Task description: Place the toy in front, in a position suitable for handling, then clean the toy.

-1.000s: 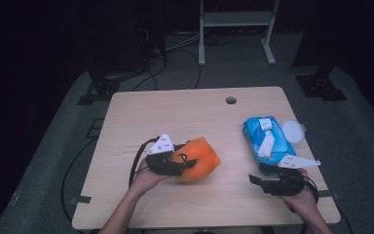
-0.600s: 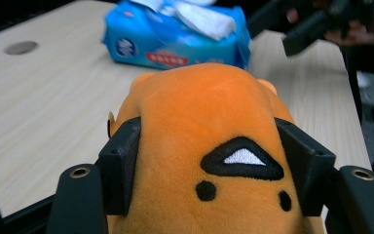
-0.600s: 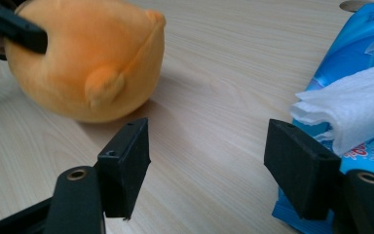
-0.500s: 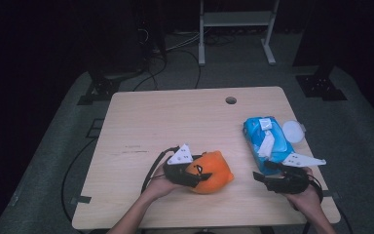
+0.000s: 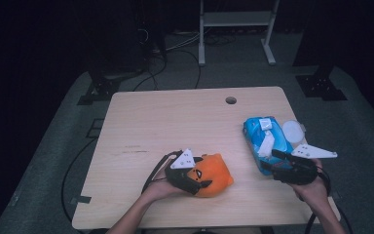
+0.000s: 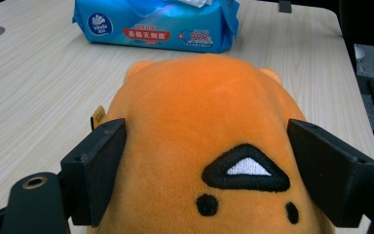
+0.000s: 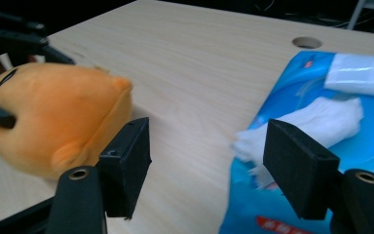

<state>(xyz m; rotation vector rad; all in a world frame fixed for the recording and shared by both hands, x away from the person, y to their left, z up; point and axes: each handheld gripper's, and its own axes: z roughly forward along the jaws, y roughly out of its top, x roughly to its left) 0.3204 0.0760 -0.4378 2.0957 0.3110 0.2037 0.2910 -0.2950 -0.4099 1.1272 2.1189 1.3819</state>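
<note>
Setting down, high view: the left gripper (image 5: 202, 179) lies against the orange plush toy (image 5: 214, 174), which rests on the tabletop (image 5: 175, 117) near the person's edge; the right gripper (image 5: 272, 165) hovers at the near end of the blue wipes pack (image 5: 263, 141), beside a white round lid (image 5: 292, 131)
Left gripper view: the jaws flank the plush toy (image 6: 209, 141) and have just been opening; the toy sits between them, the pads at its sides and, as far as I can tell, no longer squeezing it; the wipes pack (image 6: 160, 24) lies farther off on the bare wood
Right gripper view: the jaws stand wide with nothing between them, aimed at the white wipe (image 7: 316, 122) sticking out of the pack (image 7: 360, 161); the toy (image 7: 53, 117) is off to the side
Step in hand: judged as releasing the toy at its spot
Next move: likely backing the left jaws clear without dragging the soft toy, then bringing the right jaws onto the loose wipe and pinching only the sheet, not the pack
</note>
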